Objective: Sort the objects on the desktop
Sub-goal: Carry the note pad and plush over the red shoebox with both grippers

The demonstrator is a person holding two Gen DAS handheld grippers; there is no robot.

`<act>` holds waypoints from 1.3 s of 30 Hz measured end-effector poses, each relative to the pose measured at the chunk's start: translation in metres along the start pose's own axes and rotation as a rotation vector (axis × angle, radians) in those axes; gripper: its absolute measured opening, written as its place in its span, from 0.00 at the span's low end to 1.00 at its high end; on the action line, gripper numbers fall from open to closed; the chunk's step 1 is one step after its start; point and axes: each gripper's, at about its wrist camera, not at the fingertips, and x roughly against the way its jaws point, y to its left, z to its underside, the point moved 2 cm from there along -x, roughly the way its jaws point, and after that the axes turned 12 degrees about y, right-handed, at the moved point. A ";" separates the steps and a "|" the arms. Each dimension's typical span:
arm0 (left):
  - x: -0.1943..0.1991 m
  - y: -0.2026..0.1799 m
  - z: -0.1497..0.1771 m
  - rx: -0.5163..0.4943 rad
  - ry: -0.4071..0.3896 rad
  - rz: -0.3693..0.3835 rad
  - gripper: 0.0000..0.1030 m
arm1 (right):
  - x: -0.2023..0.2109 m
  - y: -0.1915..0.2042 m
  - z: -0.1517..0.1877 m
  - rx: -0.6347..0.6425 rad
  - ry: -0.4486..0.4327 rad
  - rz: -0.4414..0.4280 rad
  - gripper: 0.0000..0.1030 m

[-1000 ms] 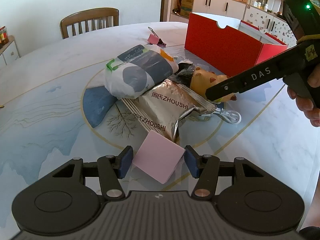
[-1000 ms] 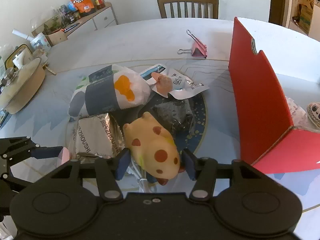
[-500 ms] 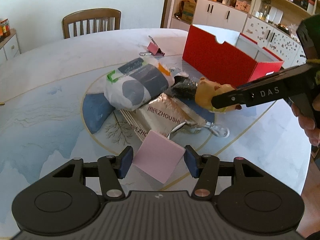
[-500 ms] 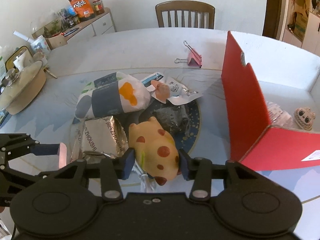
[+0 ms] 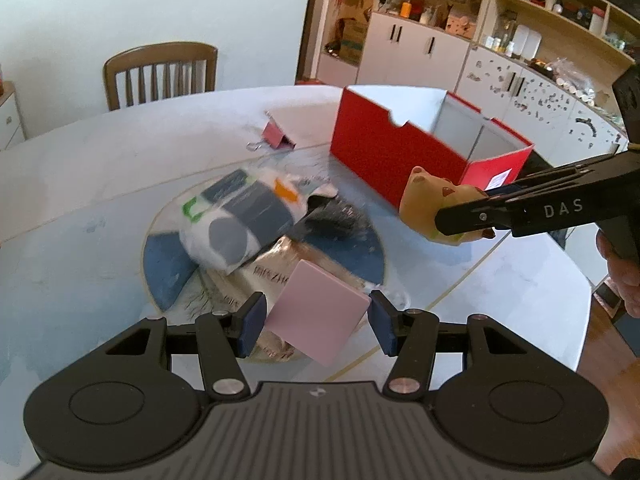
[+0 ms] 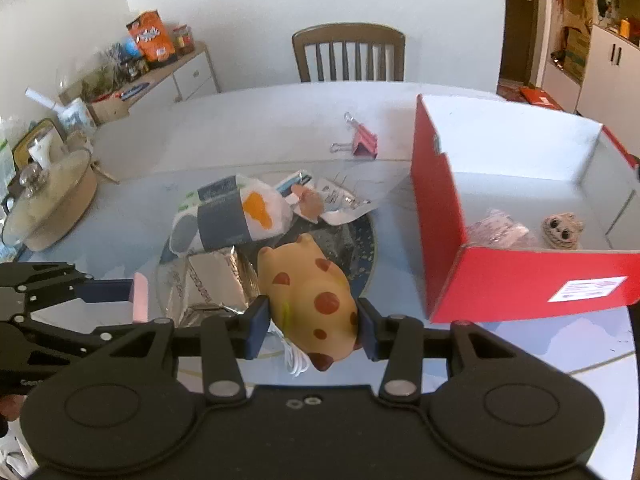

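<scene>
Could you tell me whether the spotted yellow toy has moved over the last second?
Yes. The right gripper has lifted the spotted yellow toy off the snack pile toward the red box.

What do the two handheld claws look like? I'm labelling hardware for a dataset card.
Both are matte black plastic. The left claw and the right claw each have a ribbed body, two round discs, silver pivot screws and dark blue finger pads. Seen from the left wrist camera, the right claw's side has white "DAS" lettering. A bare hand grips it; no cables or sleeves show.
</scene>
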 end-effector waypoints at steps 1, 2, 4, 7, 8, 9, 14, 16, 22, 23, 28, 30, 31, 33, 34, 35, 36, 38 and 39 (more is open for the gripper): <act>0.002 -0.002 -0.002 -0.005 -0.005 0.004 0.53 | 0.004 0.000 0.001 -0.005 -0.008 0.002 0.44; 0.004 -0.004 -0.004 -0.009 -0.009 0.008 0.53 | 0.010 -0.001 0.001 -0.010 -0.016 0.004 0.44; 0.009 -0.009 -0.009 -0.017 -0.018 0.016 0.53 | 0.020 -0.003 0.003 -0.023 -0.031 0.010 0.44; 0.015 -0.017 -0.017 -0.033 -0.029 0.023 0.53 | 0.034 -0.008 0.005 -0.047 -0.051 0.011 0.44; 0.017 -0.019 -0.019 -0.037 -0.032 0.025 0.53 | 0.038 -0.010 0.005 -0.052 -0.057 0.012 0.44; 0.019 -0.022 -0.023 -0.042 -0.037 0.029 0.53 | 0.043 -0.012 0.006 -0.055 -0.063 0.014 0.44; 0.025 -0.038 -0.041 -0.053 -0.058 0.041 0.53 | 0.066 -0.027 0.002 -0.065 -0.094 0.022 0.44; 0.025 -0.047 -0.049 -0.060 -0.067 0.042 0.53 | 0.073 -0.035 -0.002 -0.063 -0.101 0.025 0.44; 0.020 -0.073 -0.078 -0.066 -0.093 0.033 0.53 | 0.083 -0.069 -0.015 -0.061 -0.108 0.024 0.44; 0.019 -0.077 -0.083 -0.065 -0.097 0.033 0.53 | 0.083 -0.075 -0.016 -0.057 -0.108 0.021 0.44; 0.005 -0.101 -0.108 -0.071 -0.107 0.024 0.53 | 0.083 -0.104 -0.032 -0.035 -0.113 0.008 0.44; -0.002 -0.110 -0.119 -0.075 -0.109 0.021 0.53 | 0.081 -0.117 -0.037 -0.030 -0.114 0.003 0.44; -0.005 -0.114 -0.124 -0.077 -0.110 0.019 0.53 | 0.081 -0.122 -0.039 -0.029 -0.113 0.001 0.44; -0.013 -0.123 -0.136 -0.081 -0.112 0.016 0.53 | 0.078 -0.135 -0.045 -0.027 -0.109 0.000 0.44; -0.016 -0.126 -0.142 -0.083 -0.112 0.016 0.53 | 0.076 -0.141 -0.048 -0.025 -0.106 0.000 0.44; -0.020 -0.130 -0.149 -0.087 -0.113 0.015 0.53 | 0.075 -0.147 -0.050 -0.025 -0.104 0.000 0.44; -0.025 -0.134 -0.155 -0.092 -0.114 0.013 0.53 | 0.074 -0.153 -0.053 -0.024 -0.101 0.001 0.44; -0.034 -0.141 -0.167 -0.102 -0.113 0.008 0.53 | 0.071 -0.164 -0.057 -0.021 -0.099 0.010 0.44; -0.040 -0.144 -0.173 -0.106 -0.110 0.006 0.53 | 0.070 -0.171 -0.059 -0.022 -0.097 0.014 0.44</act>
